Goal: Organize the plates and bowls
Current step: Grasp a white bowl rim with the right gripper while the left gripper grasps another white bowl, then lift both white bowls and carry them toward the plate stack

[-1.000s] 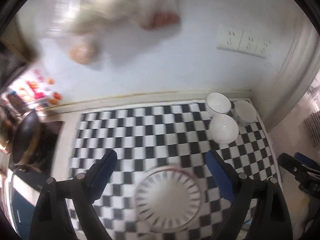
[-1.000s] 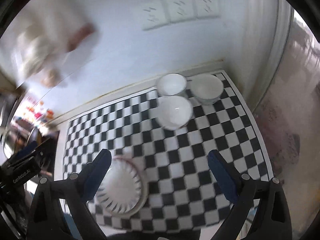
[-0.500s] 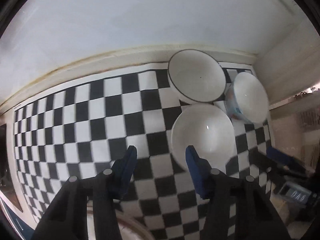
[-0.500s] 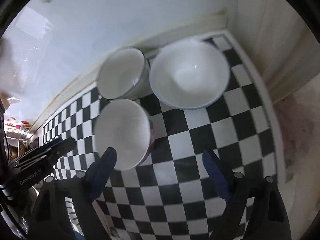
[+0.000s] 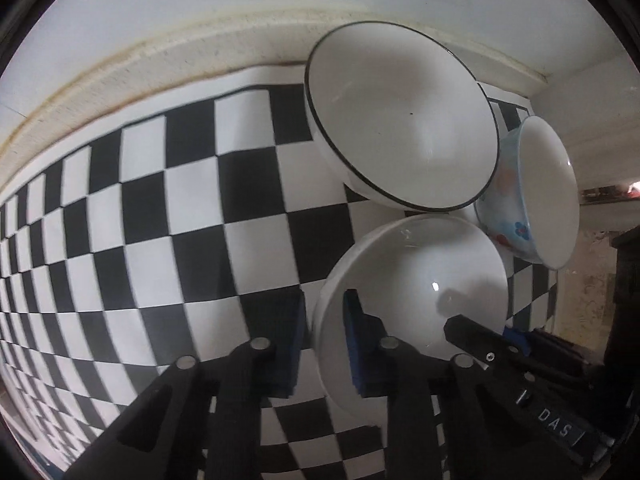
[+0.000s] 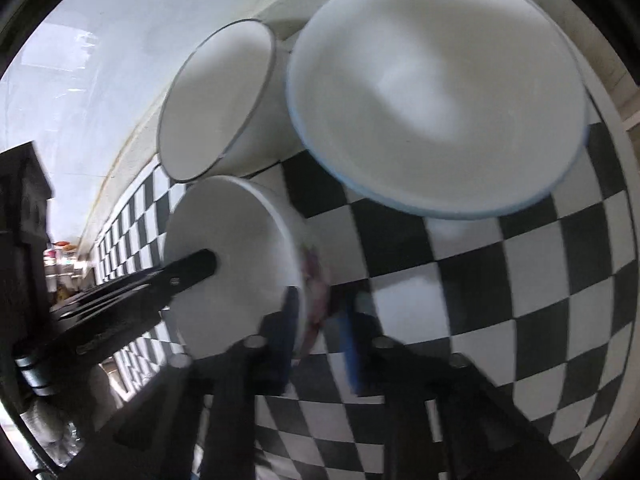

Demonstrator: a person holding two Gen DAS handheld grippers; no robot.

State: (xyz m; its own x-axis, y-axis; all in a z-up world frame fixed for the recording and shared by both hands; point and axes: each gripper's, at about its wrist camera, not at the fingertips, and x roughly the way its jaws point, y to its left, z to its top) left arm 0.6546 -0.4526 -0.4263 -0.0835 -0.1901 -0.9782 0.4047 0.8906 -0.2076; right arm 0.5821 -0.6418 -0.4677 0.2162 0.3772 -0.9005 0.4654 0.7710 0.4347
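Observation:
Three bowls crowd the mat's far corner. The nearest white bowl point(image 5: 412, 292) point(image 6: 232, 256) has a flower print on its outer wall. My left gripper point(image 5: 322, 340) is shut on its left rim, one pad inside and one outside. My right gripper point(image 6: 318, 336) straddles the opposite rim, its jaws closing with the wall between the pads. Each view shows the other gripper's black finger reaching into the bowl. Behind stand a black-rimmed white bowl point(image 5: 400, 120) point(image 6: 216, 104) and a blue-rimmed floral bowl point(image 5: 532, 200) point(image 6: 436, 88).
A black-and-white checkered mat point(image 5: 160, 200) point(image 6: 520, 280) covers the counter. A white wall point(image 5: 280, 0) runs close behind the bowls, and a side wall closes the corner to the right. The black-rimmed bowl and the blue-rimmed bowl touch or nearly touch the held bowl.
Both grippers dropped steeply toward the corner bowls and went from wide open to closed over opposite rims of the nearest bowl. The ribbed plate has left both views.

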